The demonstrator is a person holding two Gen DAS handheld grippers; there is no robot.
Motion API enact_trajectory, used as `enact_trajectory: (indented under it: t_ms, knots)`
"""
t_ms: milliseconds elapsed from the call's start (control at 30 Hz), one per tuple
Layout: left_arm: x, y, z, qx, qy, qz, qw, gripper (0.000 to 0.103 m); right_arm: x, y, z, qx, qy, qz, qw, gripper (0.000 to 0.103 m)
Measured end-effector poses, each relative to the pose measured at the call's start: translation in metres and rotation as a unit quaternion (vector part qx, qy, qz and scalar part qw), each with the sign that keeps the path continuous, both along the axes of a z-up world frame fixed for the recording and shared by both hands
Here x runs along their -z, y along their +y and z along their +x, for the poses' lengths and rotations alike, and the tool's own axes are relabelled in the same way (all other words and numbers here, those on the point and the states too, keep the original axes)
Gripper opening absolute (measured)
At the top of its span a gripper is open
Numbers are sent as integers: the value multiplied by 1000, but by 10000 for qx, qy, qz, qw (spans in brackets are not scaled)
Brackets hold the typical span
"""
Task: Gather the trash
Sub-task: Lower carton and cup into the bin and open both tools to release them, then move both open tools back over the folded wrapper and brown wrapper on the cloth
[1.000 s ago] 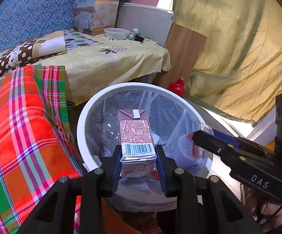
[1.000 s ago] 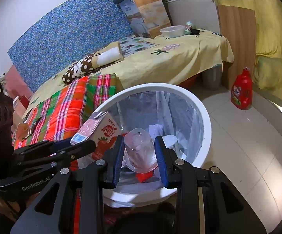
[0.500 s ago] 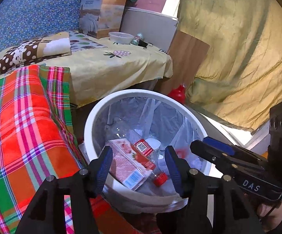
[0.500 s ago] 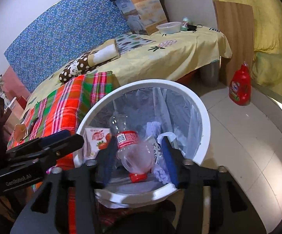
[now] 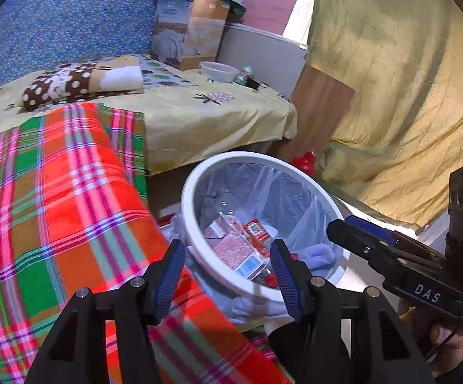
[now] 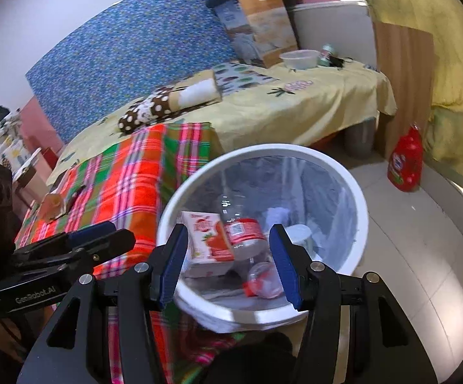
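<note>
You are holding both grippers, left [image 5: 228, 268] and right [image 6: 228, 262], open and empty over one bin [image 6: 361, 224] holding one carton [image 6: 207, 240] and one bottle [image 6: 247, 240].

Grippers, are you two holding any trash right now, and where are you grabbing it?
Nothing is held. The left gripper and right gripper are both open and empty. The juice carton and plastic bottle lie inside the white bin.

We cannot see the bottom of the white bin [image 6: 361, 224]; the carton [image 6: 207, 240] and bottle [image 6: 247, 235] cover it. At six o'clock the near rim looks blurry. The red jug [image 5: 305, 163] hides behind the bin at twelve o'clock.
</note>
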State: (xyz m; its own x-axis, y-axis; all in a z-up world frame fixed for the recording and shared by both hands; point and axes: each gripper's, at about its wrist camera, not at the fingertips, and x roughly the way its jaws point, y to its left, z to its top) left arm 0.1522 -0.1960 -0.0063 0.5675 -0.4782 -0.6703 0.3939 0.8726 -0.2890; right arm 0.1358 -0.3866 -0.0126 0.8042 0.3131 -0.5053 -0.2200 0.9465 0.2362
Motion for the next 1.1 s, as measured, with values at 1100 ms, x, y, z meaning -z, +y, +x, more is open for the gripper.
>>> enact_trajectory:
  t_ms: [1100]
  knots:
    - [-19,115,-66,-1122,-102,-144,9935,55,-16,96,-40,-1157,-366,-249,9923,55]
